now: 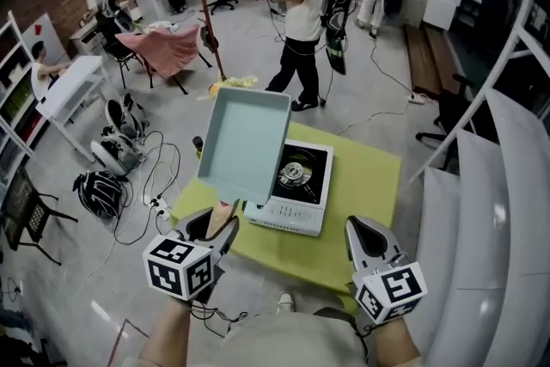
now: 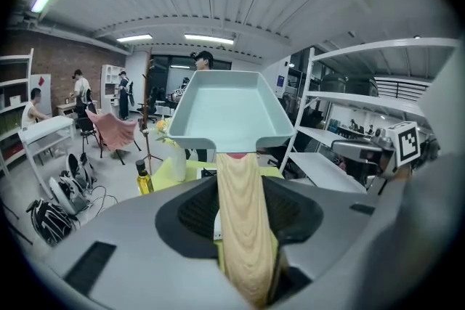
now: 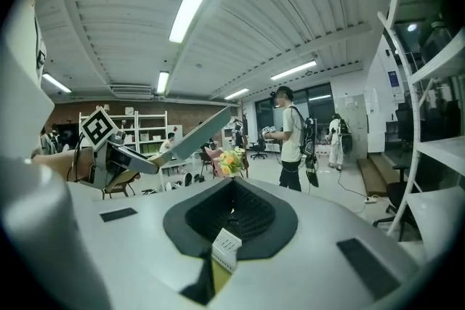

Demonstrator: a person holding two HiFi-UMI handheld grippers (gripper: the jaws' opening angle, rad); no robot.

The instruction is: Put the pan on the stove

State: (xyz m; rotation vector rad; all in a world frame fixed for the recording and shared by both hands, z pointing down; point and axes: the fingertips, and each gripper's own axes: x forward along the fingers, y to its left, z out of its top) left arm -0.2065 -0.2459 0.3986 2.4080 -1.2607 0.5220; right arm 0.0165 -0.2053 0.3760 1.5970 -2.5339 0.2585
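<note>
The left gripper (image 1: 216,226) pinches the wooden handle (image 2: 243,229) of the square pale-blue pan (image 1: 245,142), which is tilted up above the portable stove (image 1: 288,215). The pan is rigid and probably front-heavy, so the handle seems the right hold. The right gripper (image 1: 368,238) is empty with its fingers pressed together, right of the stove. Yellow-green bench (image 1: 369,176), busy workshop.

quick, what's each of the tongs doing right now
left tongs: closed on the wooden handle of the pan
right tongs: closed, holding nothing
</note>
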